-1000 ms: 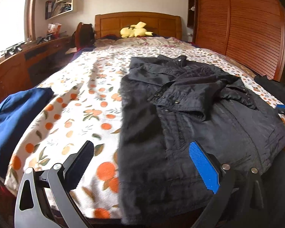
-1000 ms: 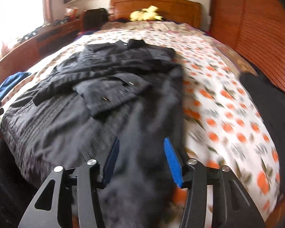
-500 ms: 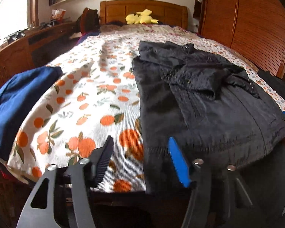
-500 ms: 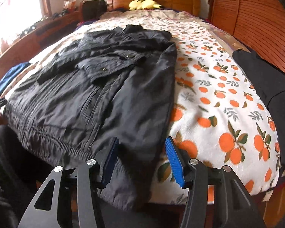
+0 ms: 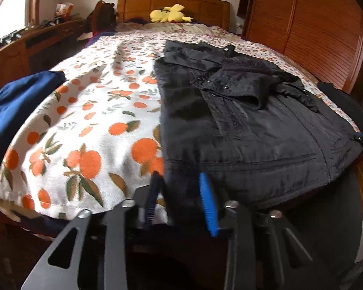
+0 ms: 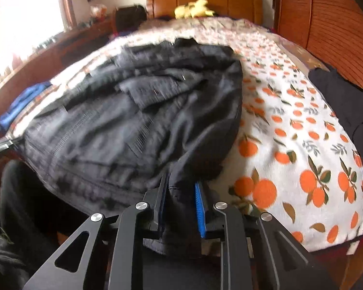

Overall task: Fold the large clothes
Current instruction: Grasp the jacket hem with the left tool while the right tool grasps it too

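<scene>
Folding is judged partly done: sleeves are laid across the black jacket on the bedspread; the lengthwise fold remains. Its matte, stitched hem is pinched between the just-closing right gripper fingers, and lies between the narrowing left gripper fingers, contact unclear.

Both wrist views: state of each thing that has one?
black jacket: spread flat on the bed, sleeves folded in, hem at the near edge
left gripper: jaws just closing, hem corner between them
right gripper: jaws just closing on the other hem corner
blue garment: folded
dark garment: lying loose
</scene>
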The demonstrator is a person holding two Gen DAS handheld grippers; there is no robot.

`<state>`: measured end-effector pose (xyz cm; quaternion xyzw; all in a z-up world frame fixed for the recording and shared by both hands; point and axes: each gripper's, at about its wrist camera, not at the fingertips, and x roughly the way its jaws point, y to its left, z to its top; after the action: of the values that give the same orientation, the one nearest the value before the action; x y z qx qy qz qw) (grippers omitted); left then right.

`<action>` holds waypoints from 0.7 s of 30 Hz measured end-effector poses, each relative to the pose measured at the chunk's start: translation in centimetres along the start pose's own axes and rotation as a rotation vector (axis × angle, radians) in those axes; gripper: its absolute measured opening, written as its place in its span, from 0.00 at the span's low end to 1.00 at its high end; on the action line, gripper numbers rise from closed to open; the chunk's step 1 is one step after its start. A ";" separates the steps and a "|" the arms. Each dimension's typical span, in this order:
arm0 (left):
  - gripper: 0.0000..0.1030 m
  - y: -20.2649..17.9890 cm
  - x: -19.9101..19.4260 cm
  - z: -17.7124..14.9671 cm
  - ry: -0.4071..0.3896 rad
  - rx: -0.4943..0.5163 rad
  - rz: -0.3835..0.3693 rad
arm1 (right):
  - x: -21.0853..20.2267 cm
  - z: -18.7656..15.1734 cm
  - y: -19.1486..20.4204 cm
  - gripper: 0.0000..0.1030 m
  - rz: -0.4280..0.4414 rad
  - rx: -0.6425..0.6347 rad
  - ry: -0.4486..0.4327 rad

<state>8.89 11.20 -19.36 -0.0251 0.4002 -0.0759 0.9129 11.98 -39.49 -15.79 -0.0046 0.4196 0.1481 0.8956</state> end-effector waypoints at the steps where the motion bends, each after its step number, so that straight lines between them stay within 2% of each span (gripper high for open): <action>1: 0.31 -0.1 -0.1 -0.1 -0.001 -0.002 -0.001 | 0.2 0.0 0.1 0.18 0.003 0.002 0.006; 4: 0.31 0.1 0.0 -0.4 0.000 -0.025 -0.010 | 0.8 -0.2 -0.1 0.20 -0.005 0.009 0.021; 8: 0.32 0.1 0.0 -0.8 -0.003 -0.037 -0.013 | 1.6 -0.8 -0.6 0.32 -0.004 0.037 0.056; 11: 0.32 0.1 0.0 -0.8 0.003 -0.038 -0.011 | 1.8 -0.9 -0.8 0.33 -0.005 0.039 0.061; 12: 0.23 0.0 -0.1 -0.7 0.008 -0.042 -0.017 | 1.7 -0.8 -0.8 0.29 -0.010 0.042 0.058; 13: 0.14 0.0 -0.2 -0.5 0.011 -0.049 -0.018 | 1.5 -0.7 -0.8 0.18 -0.012 0.038 0.050; 15: 0.06 0.3 -0.6 0.1 0.017 -0.075 -0.024 | 1.0 -0.2 -0.6 0.12 0.001 0.032 0.032; 17: 0.04 0.3 -1.2 0.8 0.001 -0.088 -0.042 | 0.3 0.5 -0.1 0.08 -0.003 0.019 0.006; 21: 0.03 -0.9 -3.8 3.5 -0.094 -0.051 -0.059 | -1.5 3.1 0.3 0.06 0.045 0.044 -0.107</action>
<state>8.85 10.84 -14.14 -0.0636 0.3577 -0.0913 0.9272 13.31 -39.21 -12.64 0.0326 0.3744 0.1588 0.9130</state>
